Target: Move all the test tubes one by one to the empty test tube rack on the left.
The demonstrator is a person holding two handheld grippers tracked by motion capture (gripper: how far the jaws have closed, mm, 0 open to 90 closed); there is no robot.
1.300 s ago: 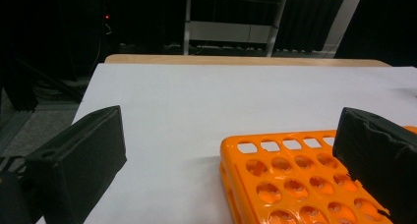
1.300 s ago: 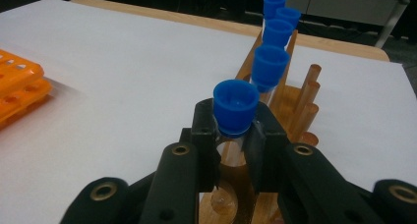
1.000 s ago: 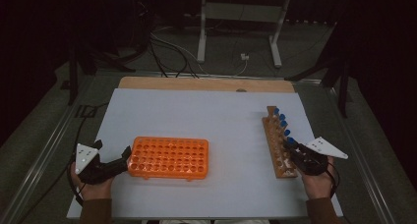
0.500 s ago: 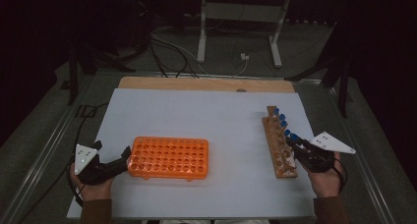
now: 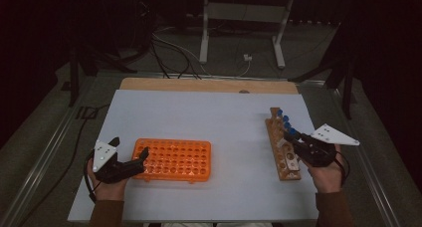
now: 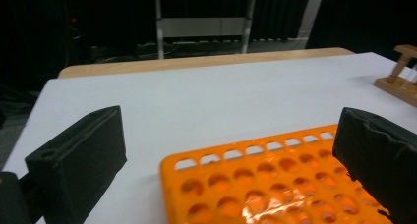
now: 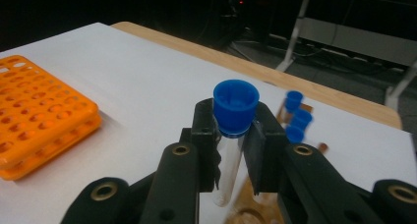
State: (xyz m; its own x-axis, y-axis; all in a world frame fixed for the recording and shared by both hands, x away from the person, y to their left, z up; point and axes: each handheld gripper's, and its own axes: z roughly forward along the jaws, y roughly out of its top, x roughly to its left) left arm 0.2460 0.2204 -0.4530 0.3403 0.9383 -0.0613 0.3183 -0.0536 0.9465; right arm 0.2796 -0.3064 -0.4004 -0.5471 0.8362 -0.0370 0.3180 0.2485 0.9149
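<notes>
An orange tube rack [image 5: 172, 160] [image 6: 275, 182] [image 7: 34, 113] with several empty holes lies on the white table at the left. My left gripper [image 5: 130, 161] [image 6: 231, 155] stands open around the rack's left end. At the right, a wooden rack [image 5: 282, 146] holds blue-capped tubes [image 5: 283, 120] [image 7: 297, 118]. My right gripper [image 5: 292, 140] [image 7: 235, 140] is shut on a clear tube with a blue cap [image 7: 235, 106], lifted just above the wooden rack.
The white table sheet [image 5: 219, 122] ends at a wooden strip [image 5: 209, 85] at the back. A metal stand [image 5: 241, 23] and cables [image 5: 171, 50] lie on the dark floor beyond. Open table lies between the two racks.
My right gripper has drawn back toward the table's right front edge and lifted the blue-capped tube out of the wooden rack. The left gripper has stayed at the orange rack.
</notes>
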